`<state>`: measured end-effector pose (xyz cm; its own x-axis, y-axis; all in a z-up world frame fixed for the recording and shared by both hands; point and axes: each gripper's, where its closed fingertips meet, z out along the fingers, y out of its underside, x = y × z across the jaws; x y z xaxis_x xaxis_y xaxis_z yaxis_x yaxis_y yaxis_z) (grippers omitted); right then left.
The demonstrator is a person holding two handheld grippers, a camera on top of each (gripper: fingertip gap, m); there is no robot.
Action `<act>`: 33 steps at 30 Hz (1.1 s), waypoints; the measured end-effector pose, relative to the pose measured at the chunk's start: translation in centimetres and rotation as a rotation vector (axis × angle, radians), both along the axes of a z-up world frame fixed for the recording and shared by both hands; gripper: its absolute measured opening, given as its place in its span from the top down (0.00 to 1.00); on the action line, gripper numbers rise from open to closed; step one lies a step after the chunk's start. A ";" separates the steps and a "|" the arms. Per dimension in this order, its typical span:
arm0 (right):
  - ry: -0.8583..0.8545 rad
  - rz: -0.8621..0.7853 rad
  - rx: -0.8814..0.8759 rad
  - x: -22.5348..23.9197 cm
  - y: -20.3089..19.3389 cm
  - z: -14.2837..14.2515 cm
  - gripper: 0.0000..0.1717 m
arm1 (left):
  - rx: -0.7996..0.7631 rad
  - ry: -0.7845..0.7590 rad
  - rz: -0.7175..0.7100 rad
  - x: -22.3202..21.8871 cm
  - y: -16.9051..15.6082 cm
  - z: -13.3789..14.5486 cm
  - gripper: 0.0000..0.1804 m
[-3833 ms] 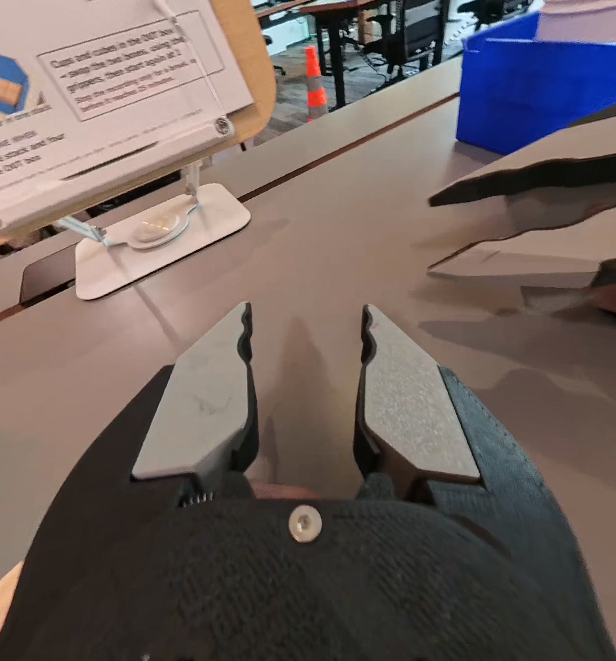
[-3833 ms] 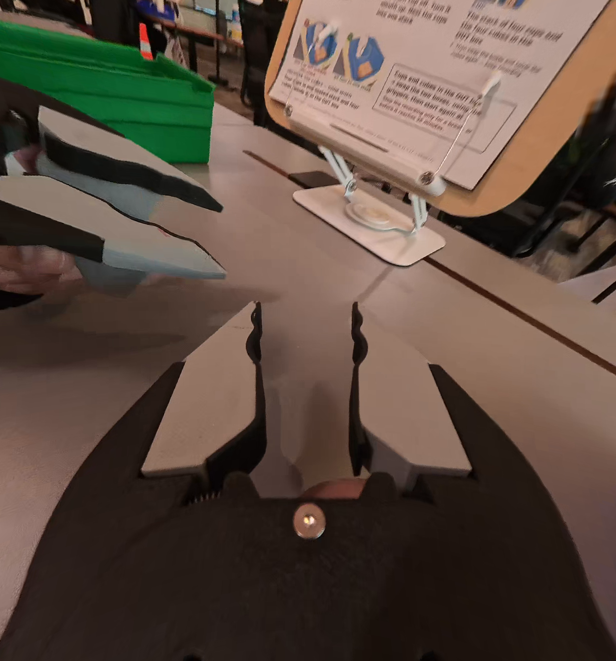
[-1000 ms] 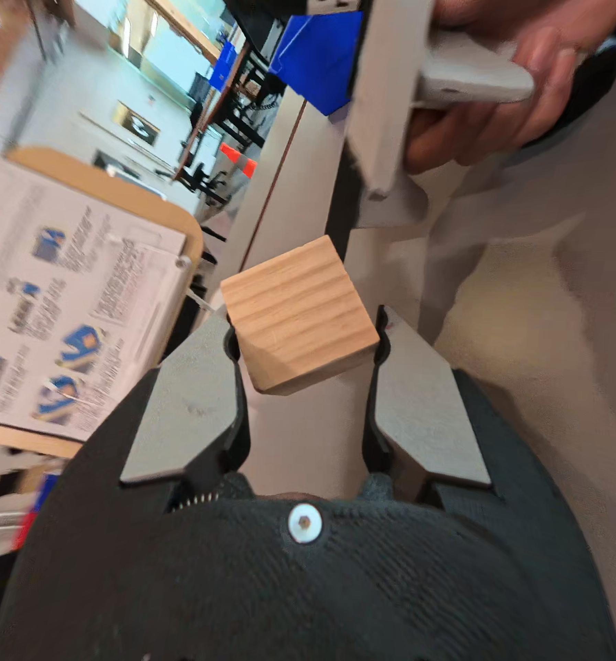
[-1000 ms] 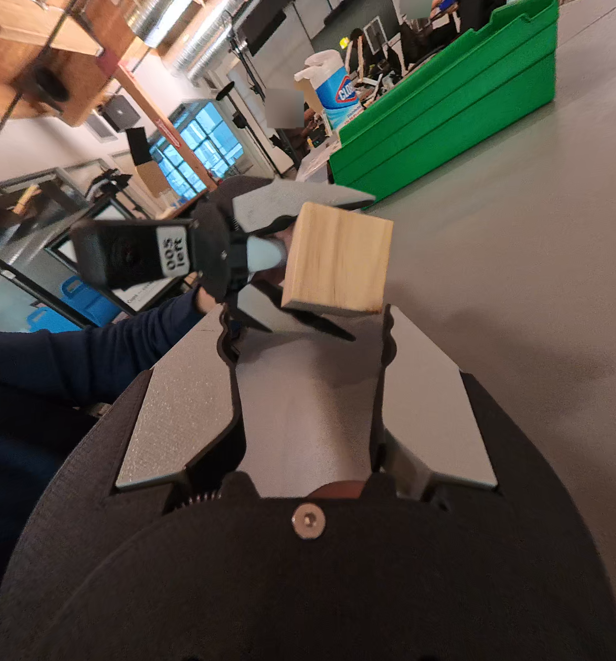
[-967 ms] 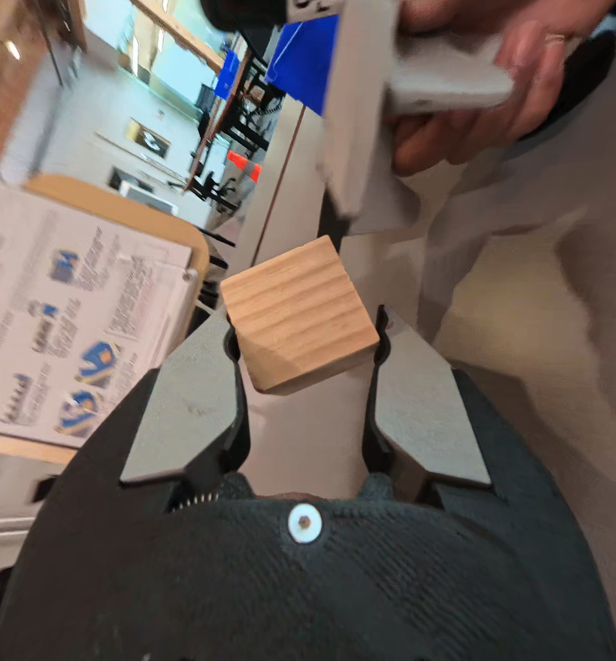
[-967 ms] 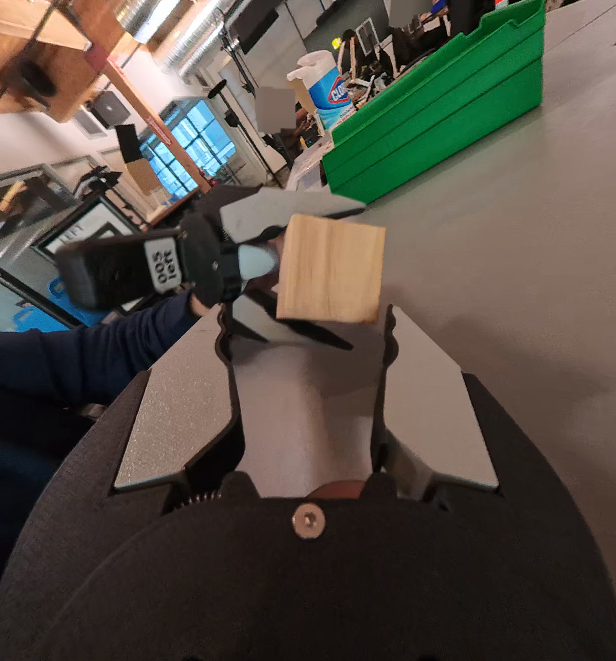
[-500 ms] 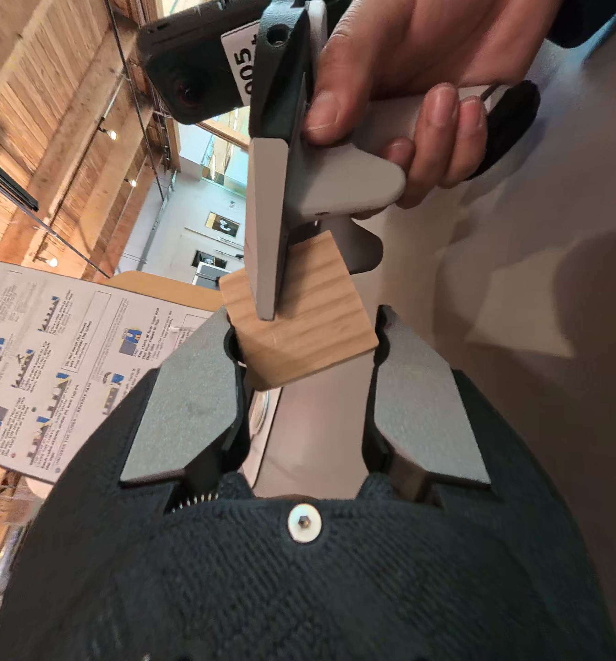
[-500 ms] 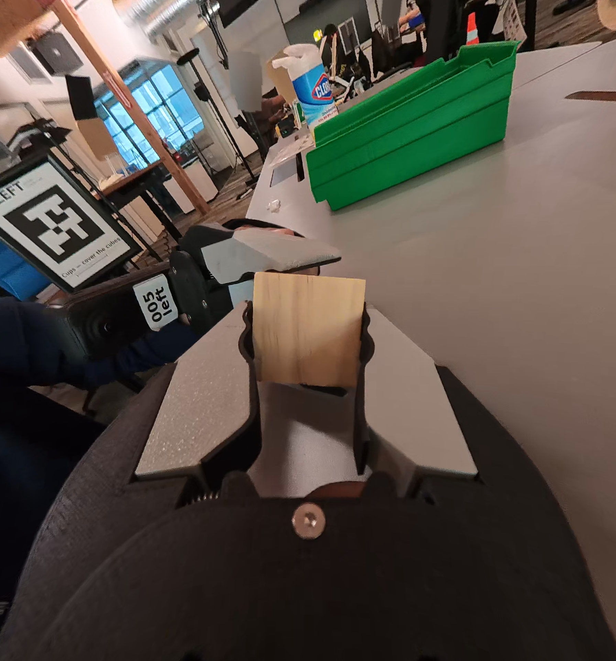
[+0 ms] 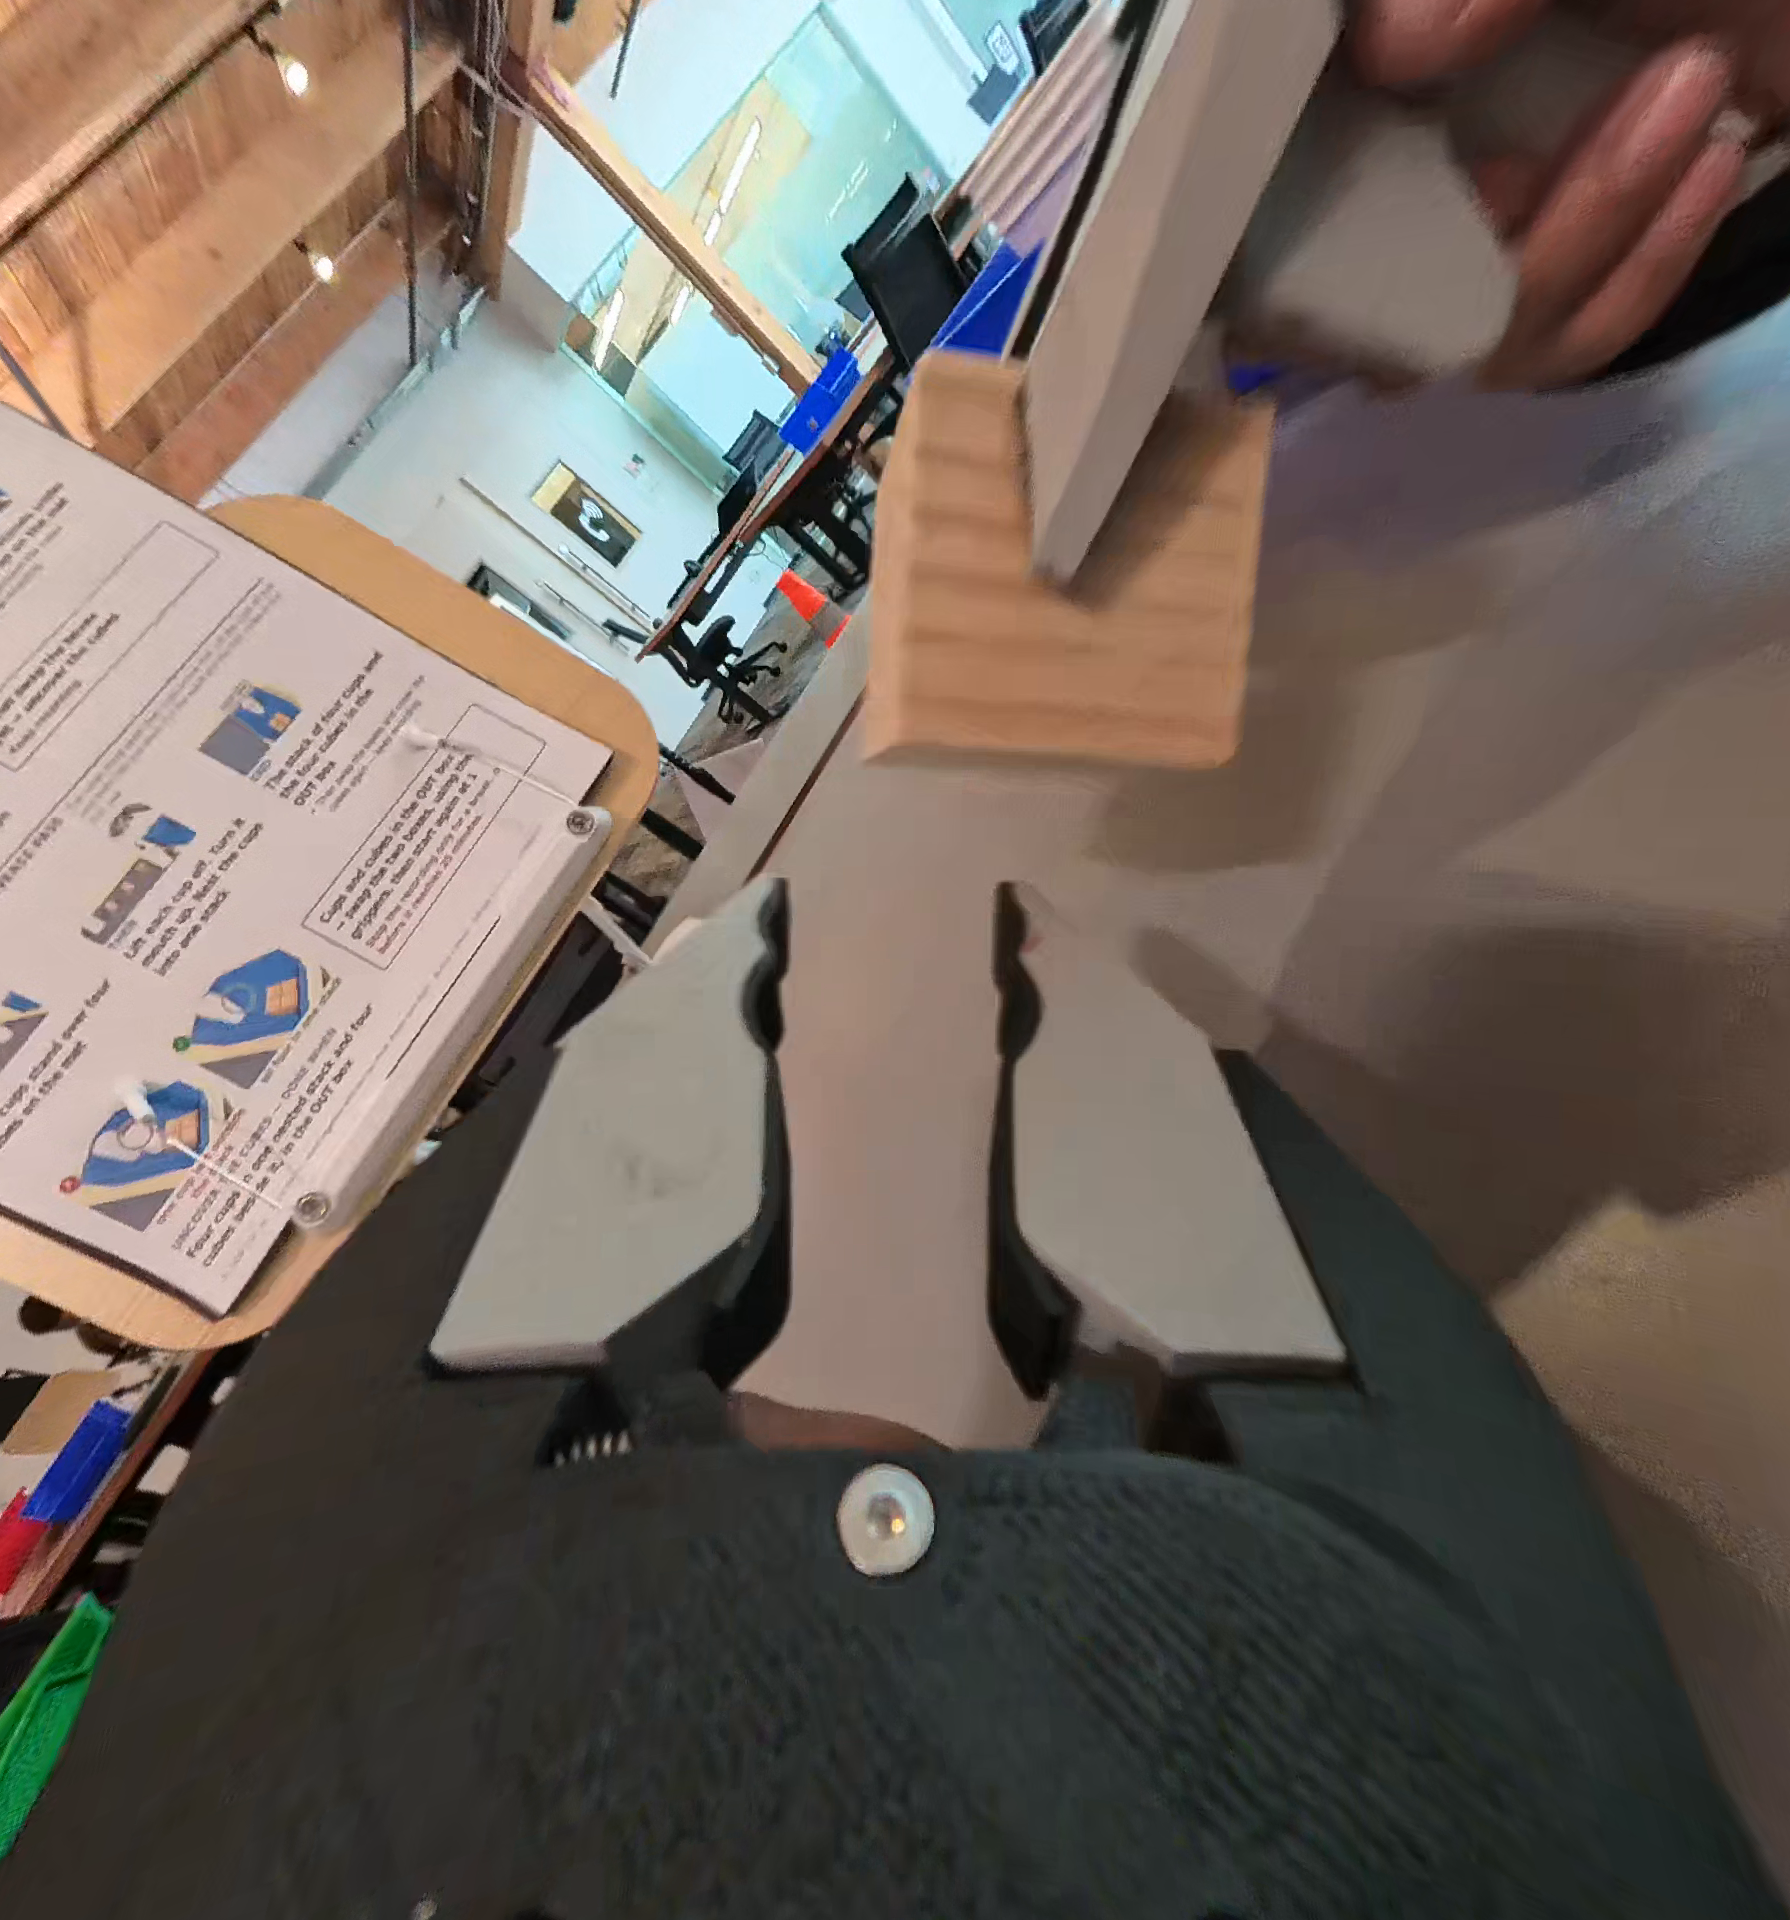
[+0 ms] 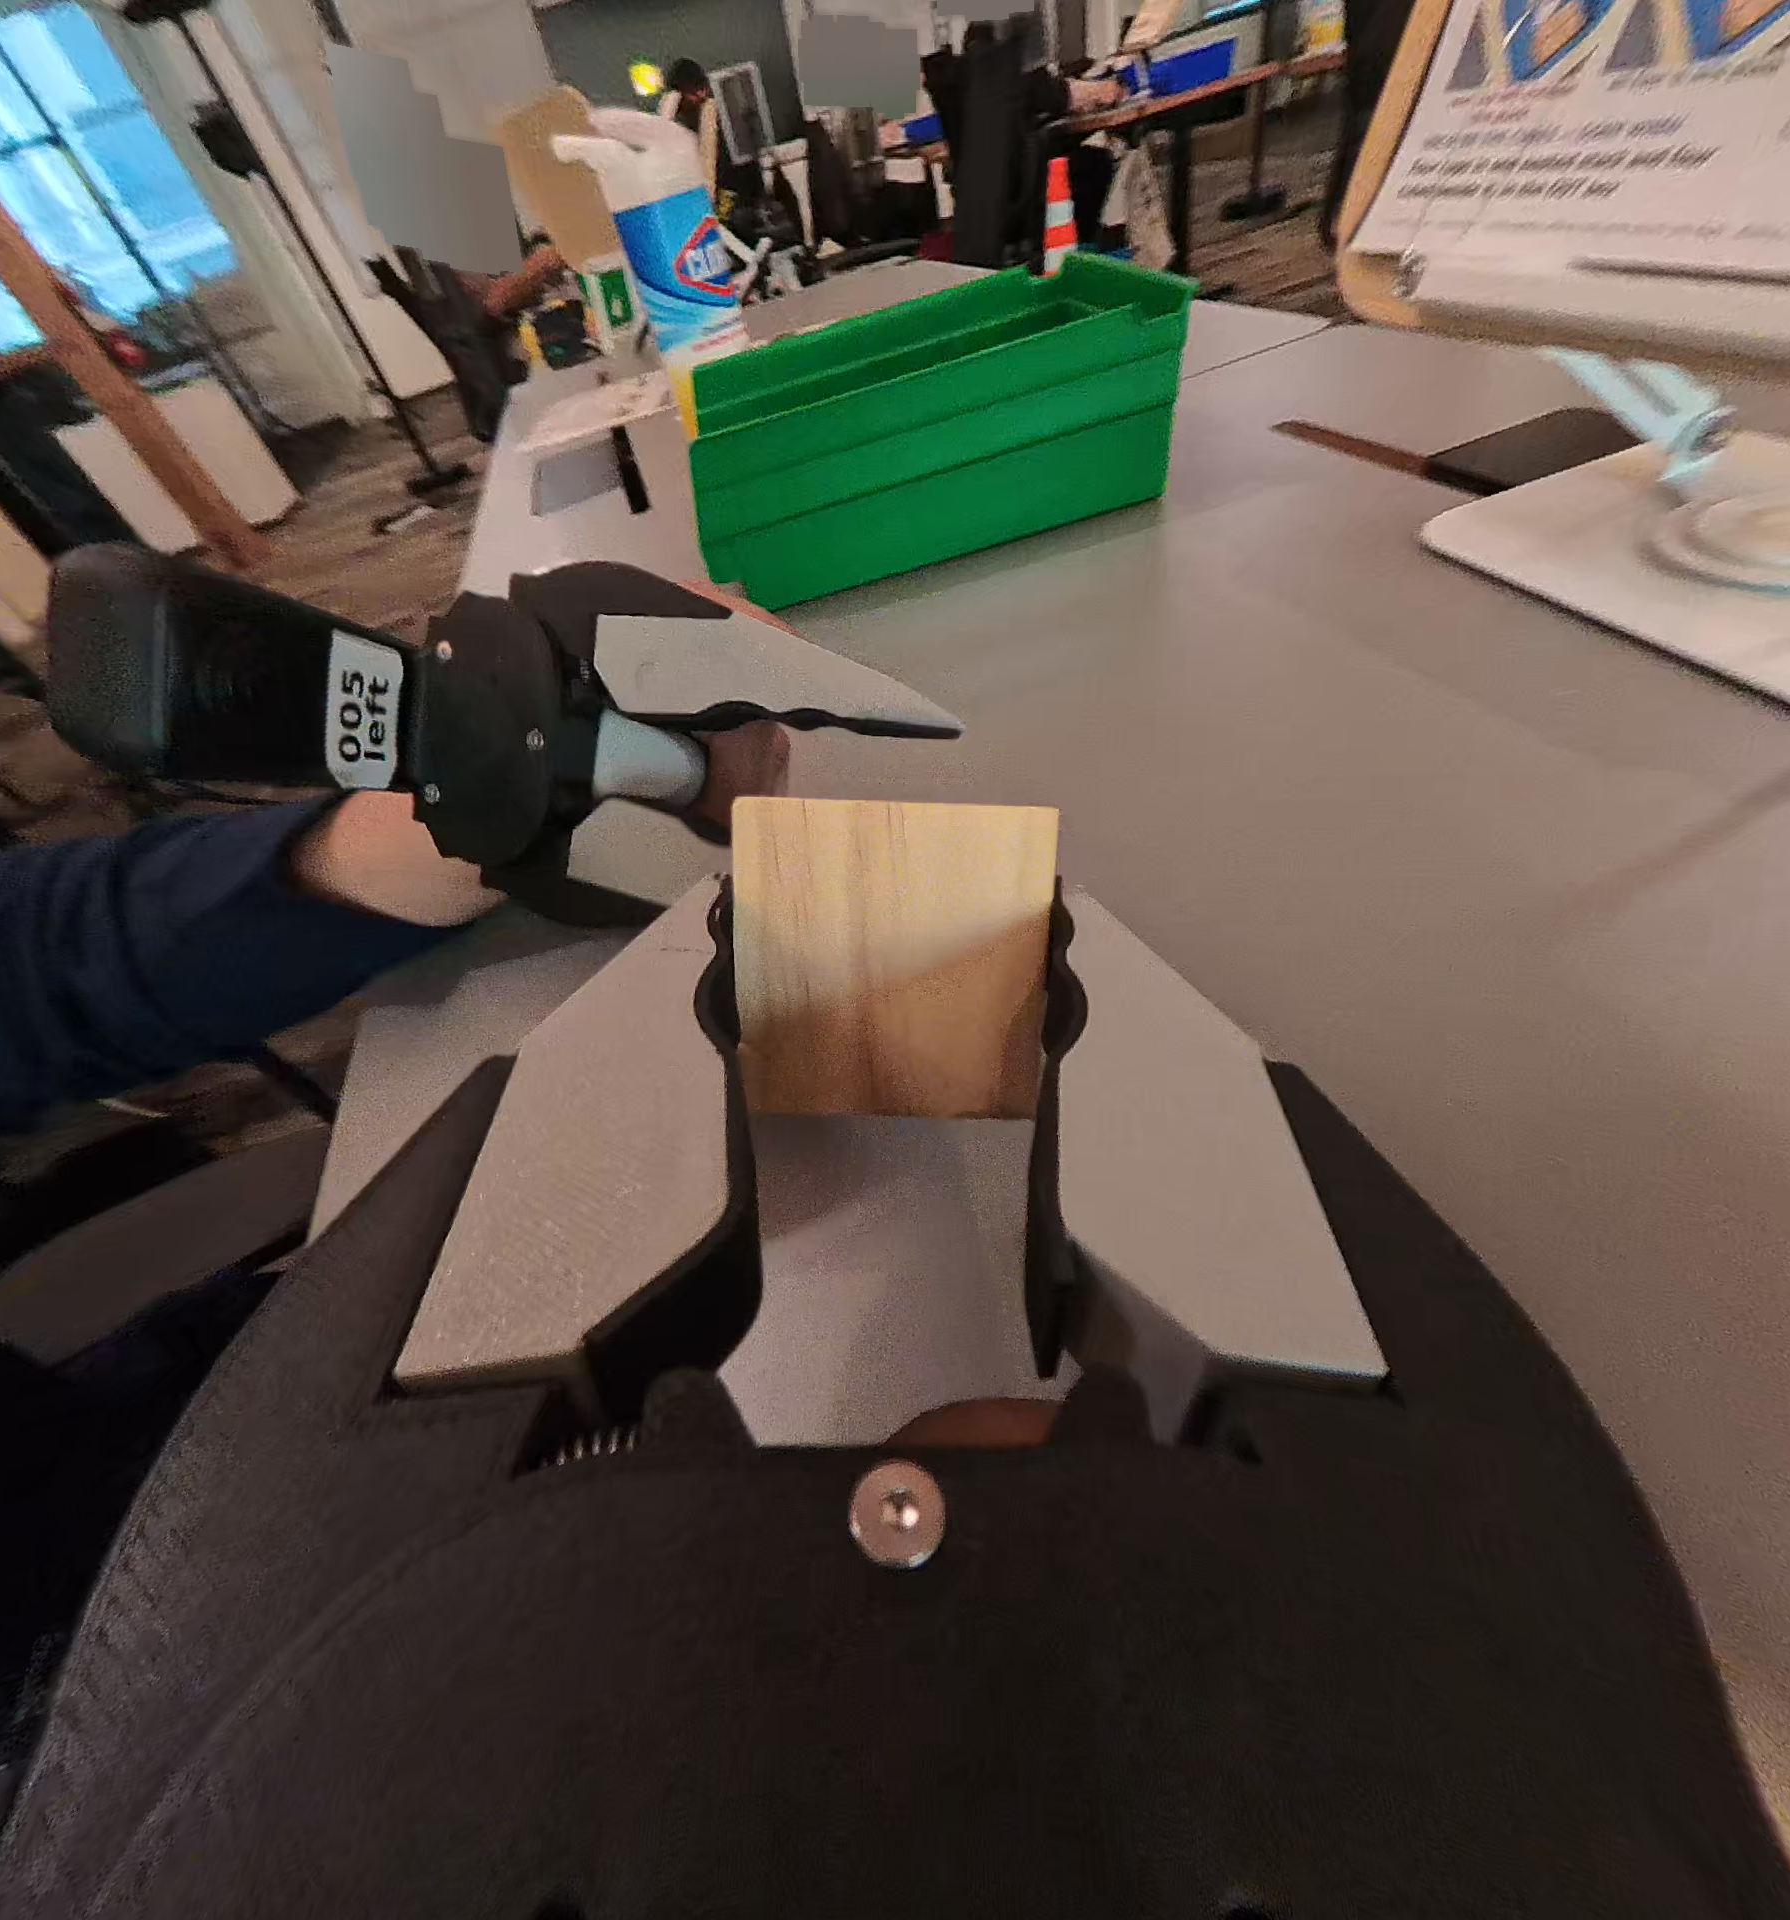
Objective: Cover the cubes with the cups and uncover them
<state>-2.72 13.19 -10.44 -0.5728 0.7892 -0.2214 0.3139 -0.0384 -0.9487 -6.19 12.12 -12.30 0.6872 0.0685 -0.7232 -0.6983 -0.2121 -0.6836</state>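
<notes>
Right tongs (image 10: 891,935): clamped on a pale square wooden cube (image 10: 891,956), both dark pads pressed flat against its sides, cube lifted clear of the grey tabletop (image 10: 1390,831).

Left tongs (image 9: 891,935): fingers apart with nothing between them. They sit just beside the cube, to its left in the right wrist view, not touching it. In the left wrist view the cube (image 9: 1057,644) shows beyond the tips, pinched in the other tongs.

Containers: a long green plastic bin (image 10: 932,436) stands at the far side of the tabletop, well apart from the cube. Its inside is mostly hidden from this angle; contents cannot be told. A white spray bottle with a blue label (image 10: 673,260) stands behind it.

An instruction sheet on a wooden board (image 9: 247,883) stands on a white stand off to one side.
</notes>
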 end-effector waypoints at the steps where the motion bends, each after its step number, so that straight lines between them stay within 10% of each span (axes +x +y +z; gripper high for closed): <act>1: 0.014 -0.027 0.031 0.4 0.3 0.3 0.68 | 0.010 -0.006 0.006 -0.4 -0.2 0.2 0.82; 12: -0.035 -0.602 0.396 10.5 16.9 8.8 0.67 | -0.016 -0.036 0.124 -3.0 -0.4 0.0 0.90; 17: -0.356 -0.759 0.559 13.9 25.6 3.1 0.67 | -0.053 -0.075 0.206 -4.4 -0.3 -0.8 0.91; 25: -0.695 -0.712 0.664 14.4 29.0 -6.7 0.67 | -0.073 -0.170 0.278 -6.2 -1.0 -1.7 0.90; 33: -0.402 -0.841 0.514 14.2 27.2 -0.5 0.65 | -0.109 -0.175 0.419 -8.8 -1.4 -2.5 0.86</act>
<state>11.47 40.41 -10.90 0.2410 0.9499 0.1989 0.6665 -0.0131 -0.7454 -14.99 10.74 -14.83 0.7288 0.2957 -0.6175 -0.4136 -0.5286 -0.7413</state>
